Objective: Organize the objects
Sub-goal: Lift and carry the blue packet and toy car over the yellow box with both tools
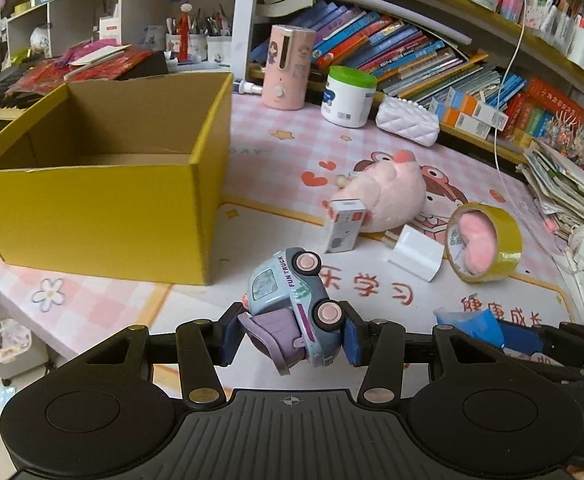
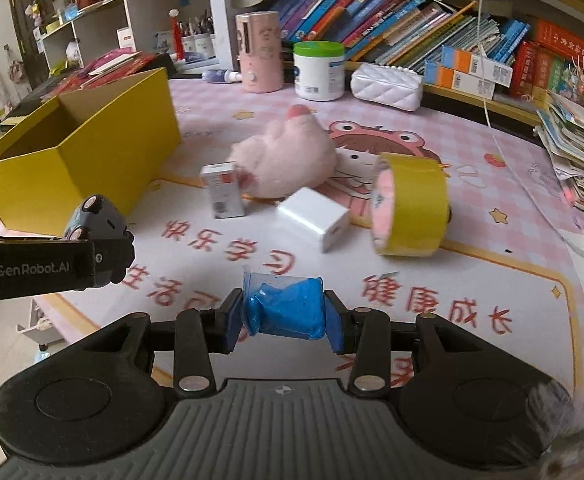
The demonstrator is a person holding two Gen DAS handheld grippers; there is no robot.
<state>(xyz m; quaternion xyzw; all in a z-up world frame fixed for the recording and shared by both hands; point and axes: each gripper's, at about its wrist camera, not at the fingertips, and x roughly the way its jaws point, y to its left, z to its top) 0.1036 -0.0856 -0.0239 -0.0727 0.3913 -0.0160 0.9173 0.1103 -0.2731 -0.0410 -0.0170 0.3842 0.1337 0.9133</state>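
My left gripper [image 1: 290, 334] is shut on a light-blue toy truck [image 1: 292, 300] with pink wheels, held on its side above the mat, right of the open yellow box [image 1: 104, 208]. My right gripper [image 2: 284, 322] is shut on a clear cup of blue clay [image 2: 286, 310]. On the mat lie a pink plush [image 2: 288, 156], a small white carton [image 2: 224, 190], a white cube [image 2: 315, 218] and a yellow tape roll [image 2: 409, 204]. The left gripper with the truck also shows at the left of the right wrist view [image 2: 92, 236].
A pink cylinder device [image 1: 288, 68], a green-lidded white tub [image 1: 349, 96] and a white quilted pouch [image 1: 407, 120] stand at the back under bookshelves. Stacked papers [image 1: 567, 184] and a white cable lie at the right. The table edge runs at front left.
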